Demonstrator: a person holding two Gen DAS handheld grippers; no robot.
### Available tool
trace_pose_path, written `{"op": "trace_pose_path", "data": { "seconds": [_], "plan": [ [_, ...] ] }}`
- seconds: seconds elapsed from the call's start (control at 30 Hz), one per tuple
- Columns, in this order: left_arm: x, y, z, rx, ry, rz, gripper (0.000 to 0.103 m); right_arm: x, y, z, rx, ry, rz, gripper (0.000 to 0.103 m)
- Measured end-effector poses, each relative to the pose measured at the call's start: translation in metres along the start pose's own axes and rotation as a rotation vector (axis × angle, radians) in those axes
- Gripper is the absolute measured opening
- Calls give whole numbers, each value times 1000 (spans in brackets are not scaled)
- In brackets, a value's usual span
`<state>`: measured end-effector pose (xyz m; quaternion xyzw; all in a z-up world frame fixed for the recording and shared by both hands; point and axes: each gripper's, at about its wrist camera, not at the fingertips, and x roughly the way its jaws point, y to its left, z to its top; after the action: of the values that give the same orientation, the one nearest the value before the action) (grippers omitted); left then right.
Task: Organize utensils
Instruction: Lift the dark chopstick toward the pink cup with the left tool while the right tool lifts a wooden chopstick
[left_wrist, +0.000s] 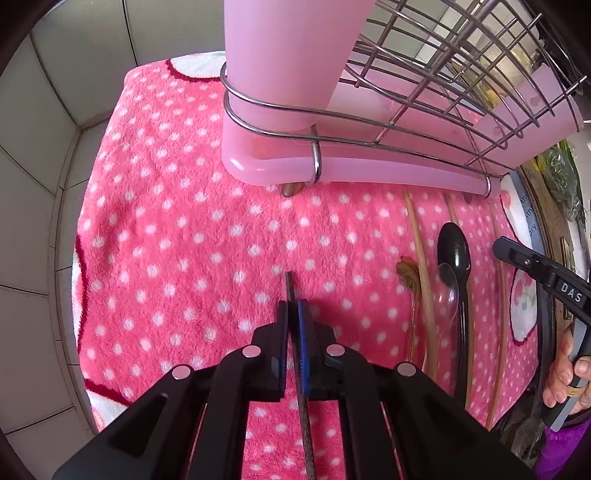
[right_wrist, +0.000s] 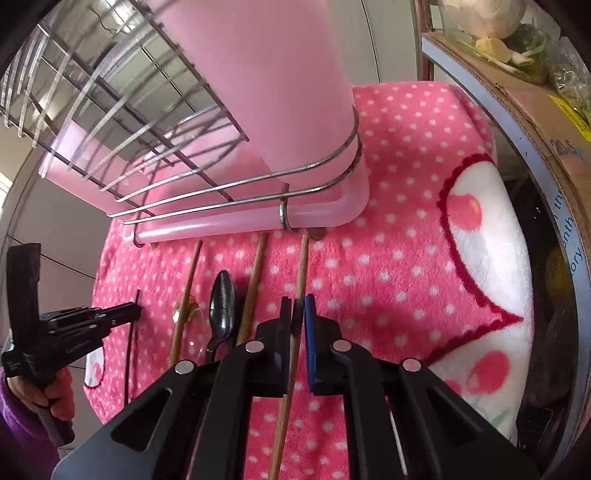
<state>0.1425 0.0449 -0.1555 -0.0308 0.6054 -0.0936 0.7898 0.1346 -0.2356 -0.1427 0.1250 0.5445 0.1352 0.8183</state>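
A pink dish rack (left_wrist: 332, 162), with a tall pink utensil cup (left_wrist: 284, 62) held in its wire frame (left_wrist: 443, 74), is standing on a pink polka-dot towel (left_wrist: 184, 240) covering the counter, and everything here is placed relative to that rack. The left tool (left_wrist: 293, 314) is hovering in front of the rack's cup end, its fingers pressed together and pinching a thin dark chopstick (left_wrist: 289, 286) whose tip is pointing toward the rack. The right tool (right_wrist: 297, 314) is hanging in front of the rack's same end, its fingers nearly closed and pinching a light wooden chopstick (right_wrist: 302, 266); that stick's far tip is reaching almost to the rack's base. Lying on the towel in front of the rack, between the two tools, are two more wooden chopsticks (right_wrist: 255, 280), a black spoon (right_wrist: 222, 299), a clear plastic spoon (left_wrist: 448, 291) resting against the black one, and a small gold-coloured utensil (left_wrist: 408, 271) just beside them. A hand (left_wrist: 565, 369) is gripping the right tool's handle, with a purple sleeve (left_wrist: 561, 446) showing at the wrist. Beyond the towel's edge, off the rack's cup end, a cardboard box (right_wrist: 524, 88) is holding vegetables.
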Motion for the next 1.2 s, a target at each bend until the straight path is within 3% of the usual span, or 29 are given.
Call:
{"op": "trace_pose_path", "data": {
  "seconds": [0.23, 0.5, 0.73, 1.0, 1.2],
  "plan": [
    [-48, -6, -19, -26, -163, -57, 4, -64, -10, -18, -7, -184, 75, 7],
    [-108, -8, -49, -54, -408, -87, 4, -117, -10, -32, -26, -368, 90, 6],
    [-150, -8, -68, -70, -578, -124, 3, -155, -4, -40, -35, -510, 99, 6],
    [-207, -16, -76, -45, -751, -134, 4, -188, 14, -34, -88, -591, 101, 6],
    [-252, -20, -64, -35, -851, -133, 4, -218, 34, -18, -152, -661, 91, 6]
  ]
}}
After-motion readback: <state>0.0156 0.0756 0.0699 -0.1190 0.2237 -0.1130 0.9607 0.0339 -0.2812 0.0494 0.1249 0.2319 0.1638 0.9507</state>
